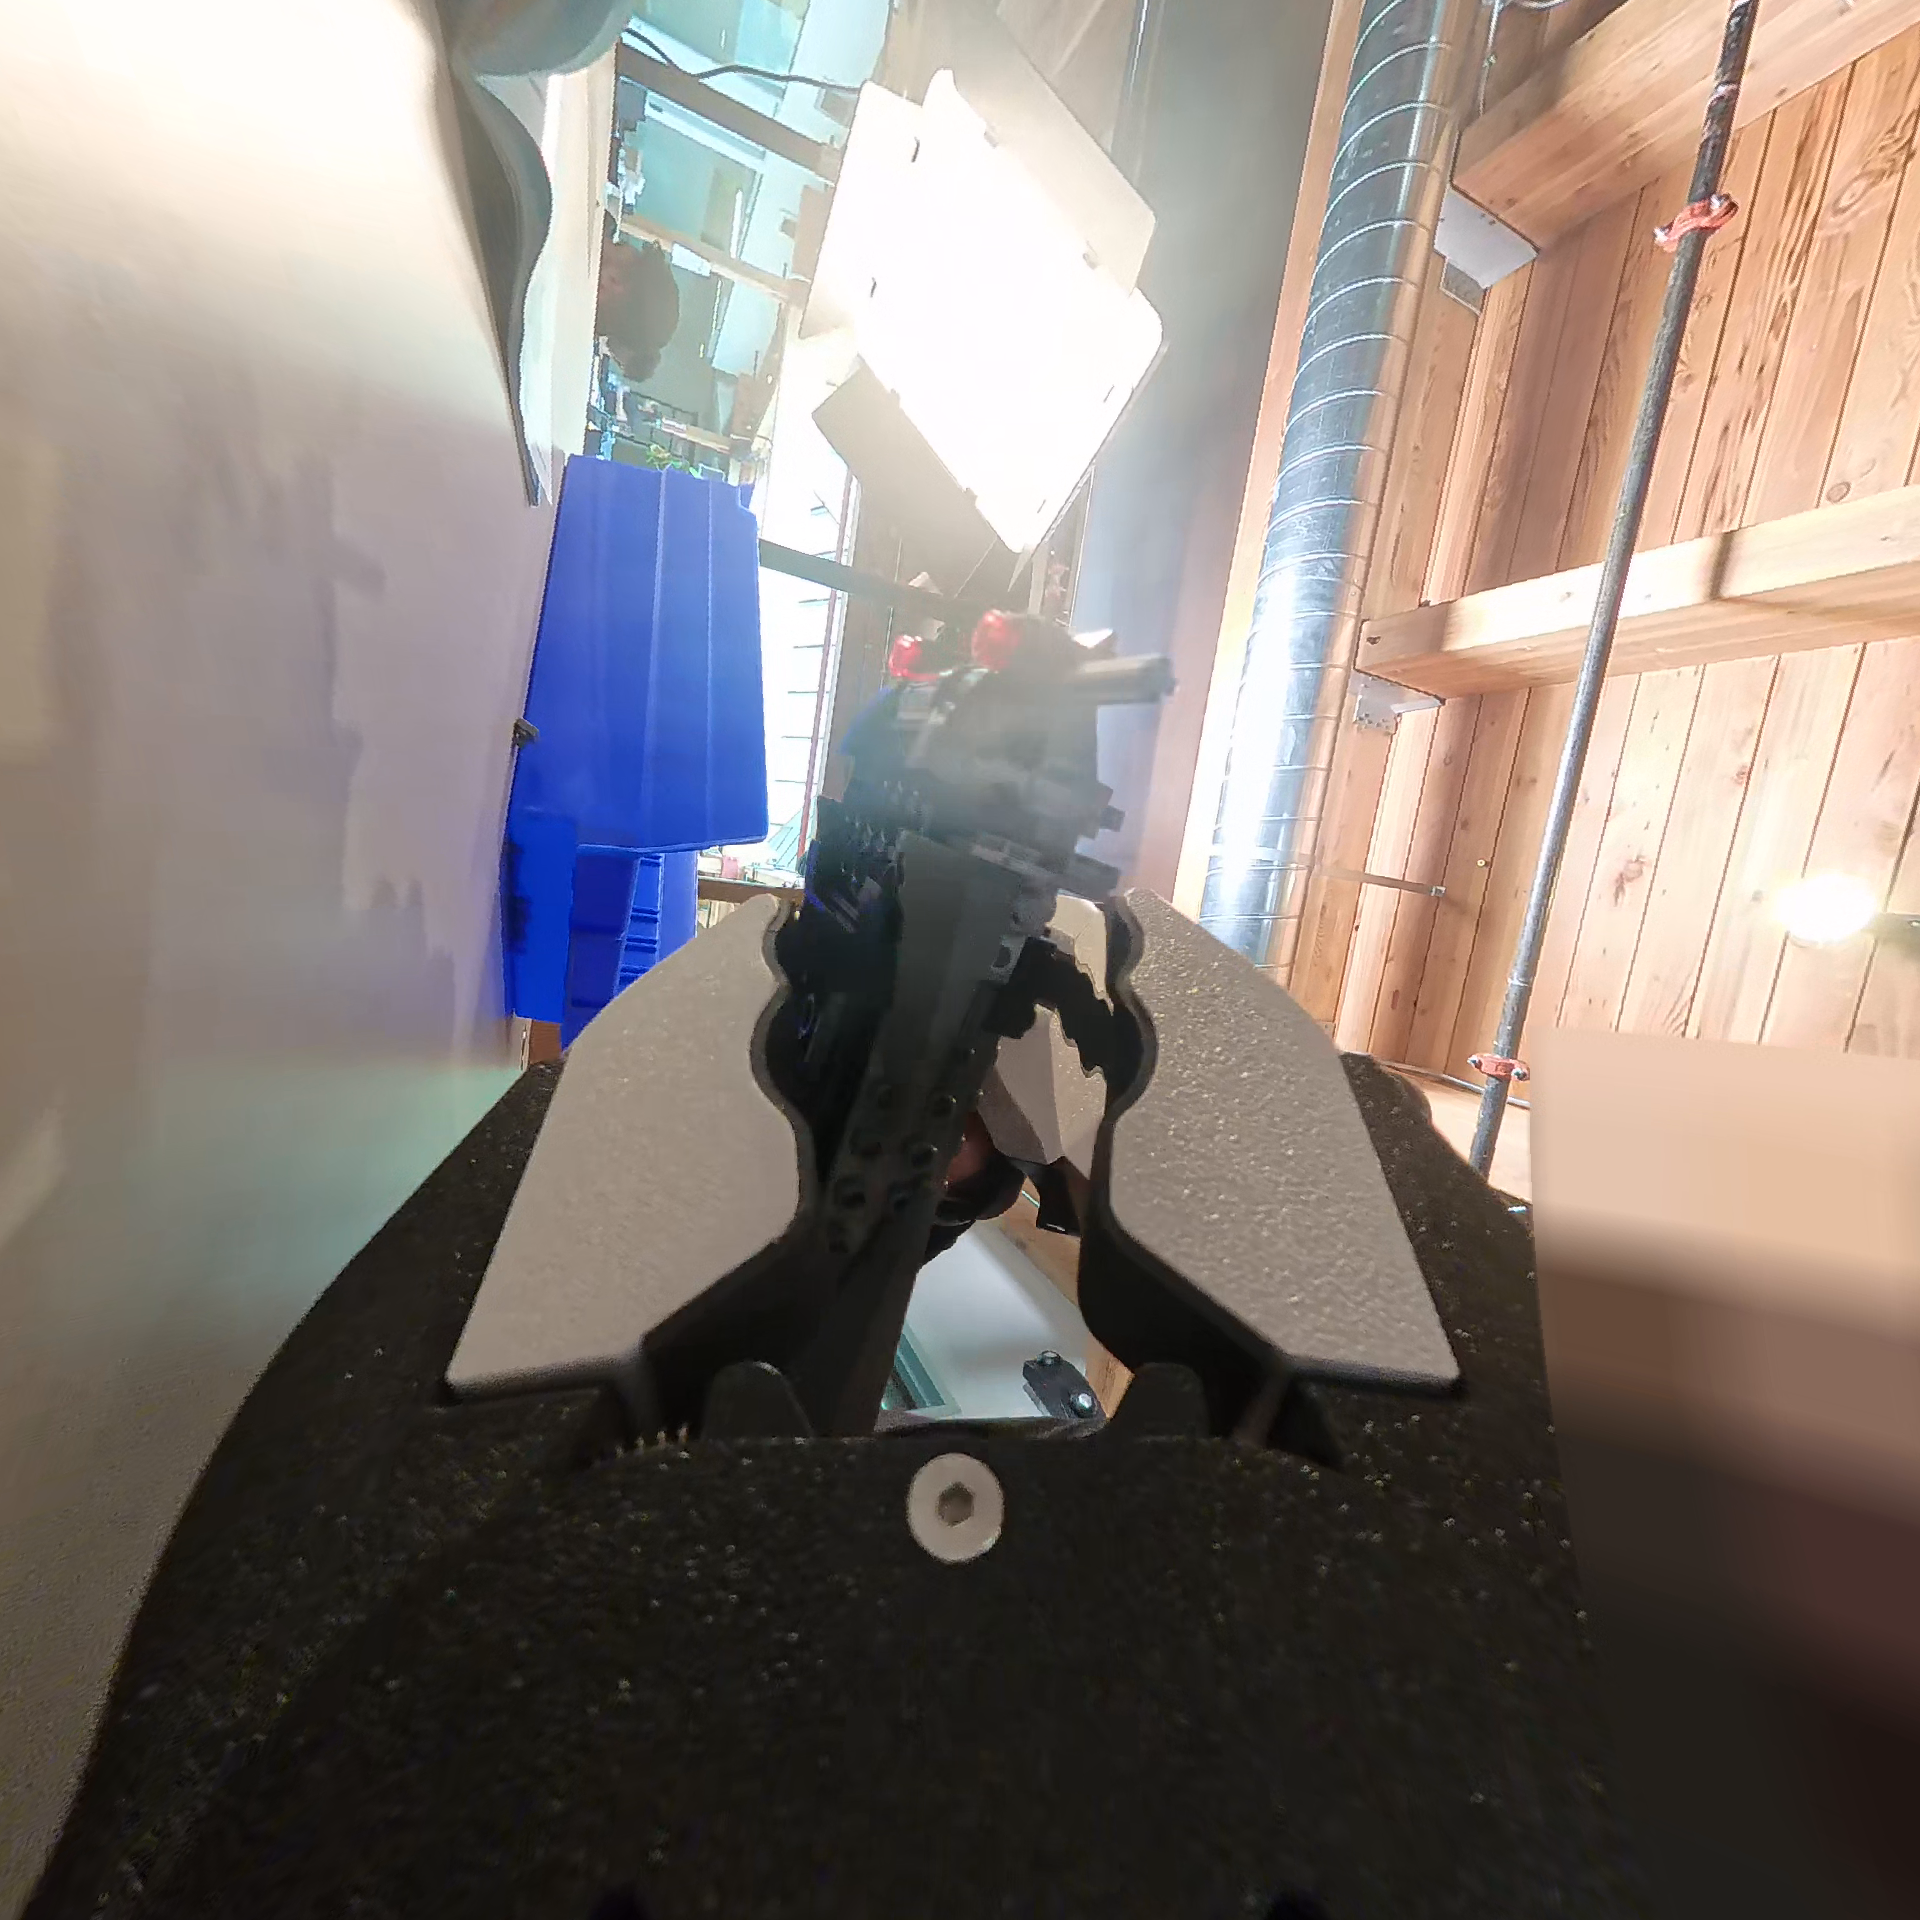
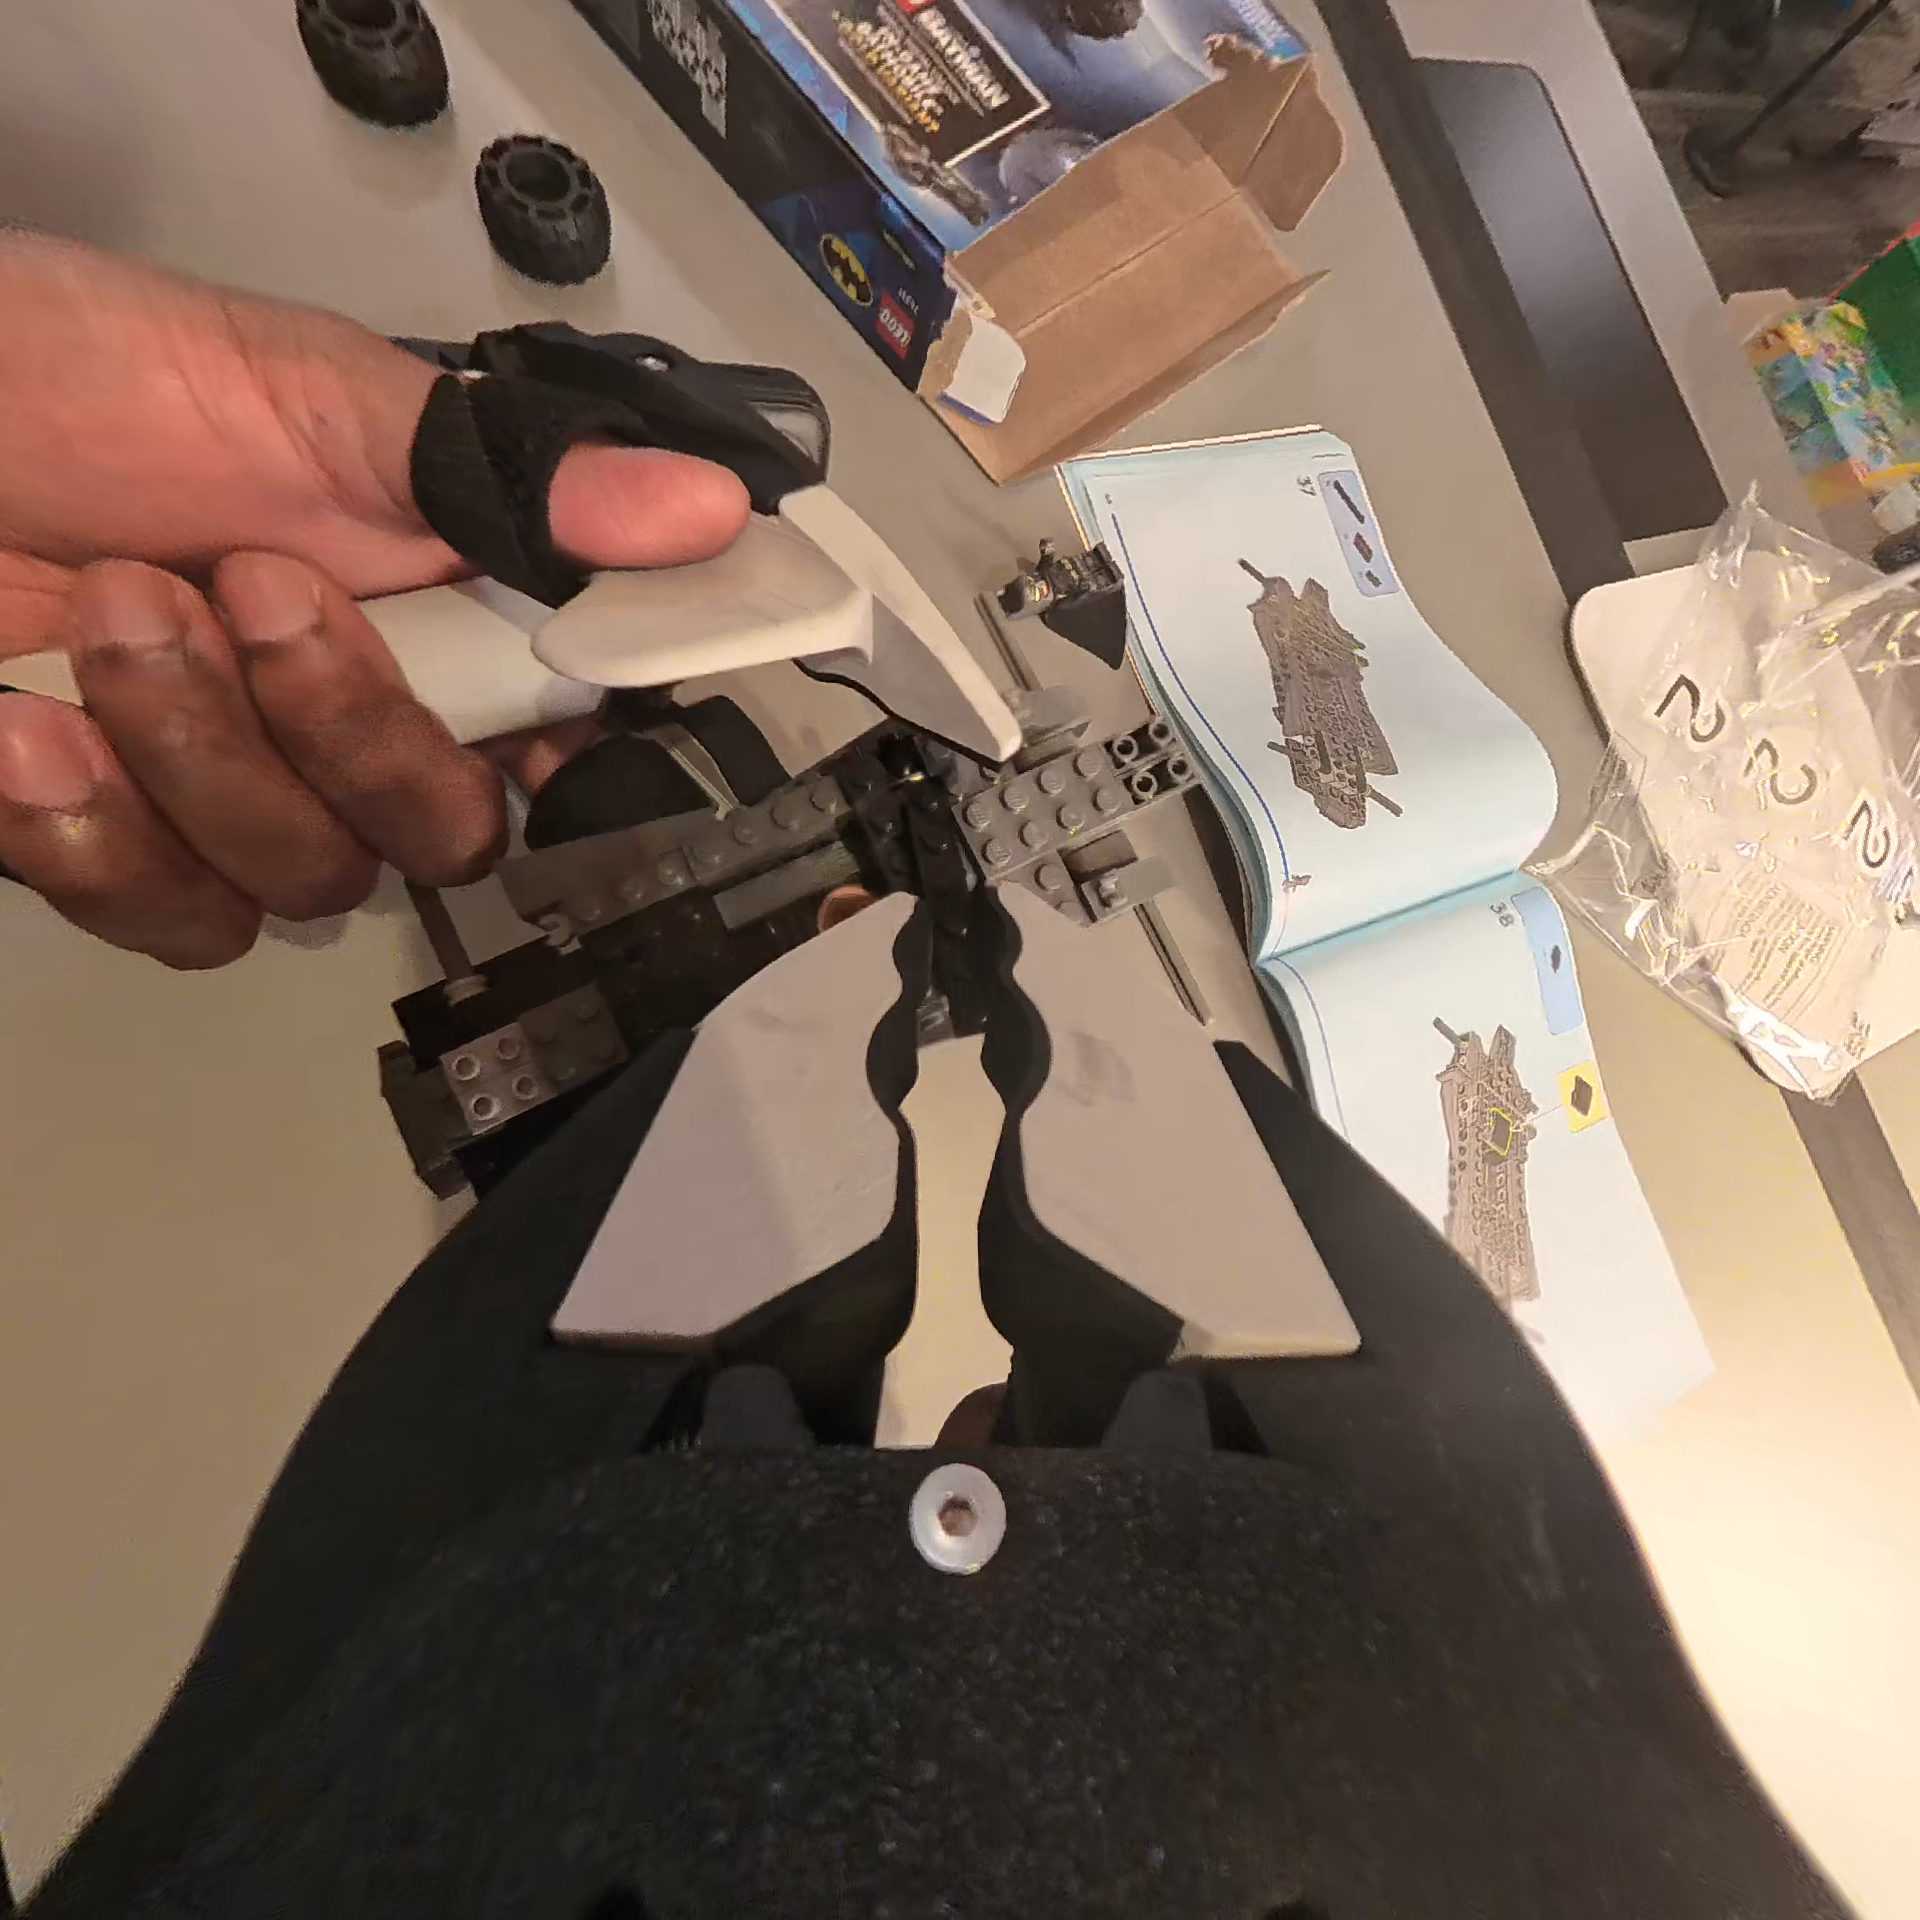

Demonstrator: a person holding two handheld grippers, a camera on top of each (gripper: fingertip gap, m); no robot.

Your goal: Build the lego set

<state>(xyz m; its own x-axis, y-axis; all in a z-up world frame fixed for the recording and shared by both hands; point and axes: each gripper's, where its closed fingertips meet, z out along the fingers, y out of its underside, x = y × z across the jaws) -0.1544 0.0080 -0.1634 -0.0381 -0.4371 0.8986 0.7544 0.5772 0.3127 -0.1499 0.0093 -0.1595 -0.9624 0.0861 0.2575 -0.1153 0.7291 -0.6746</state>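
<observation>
A dark grey and black brick-built model (image 2: pixel 1039 821) is held over the table (image 2: pixel 208 1247). My right gripper (image 2: pixel 951 914) is shut on a thin black plate piece (image 2: pixel 951 961) that sits on the model's middle. My left gripper (image 2: pixel 883 644), held by a hand (image 2: pixel 208 582), reaches in from the left, one white finger tip against the model's far side. In the left wrist view the left gripper (image 1: pixel 951 904) points upward. The model (image 1: pixel 997 769), with red studs on top, fills the space between its fingers. The right gripper's finger (image 1: pixel 1081 997) shows just inside the right pad.
An opened set box (image 2: pixel 935 135), two black tyres (image 2: pixel 540 208), an open instruction booklet (image 2: pixel 1351 727) and clear plastic bags (image 2: pixel 1766 831) lie on the table. Blue bins (image 1: pixel 644 675), a bright lamp panel (image 1: pixel 987 312) and a metal duct (image 1: pixel 1330 520) are overhead.
</observation>
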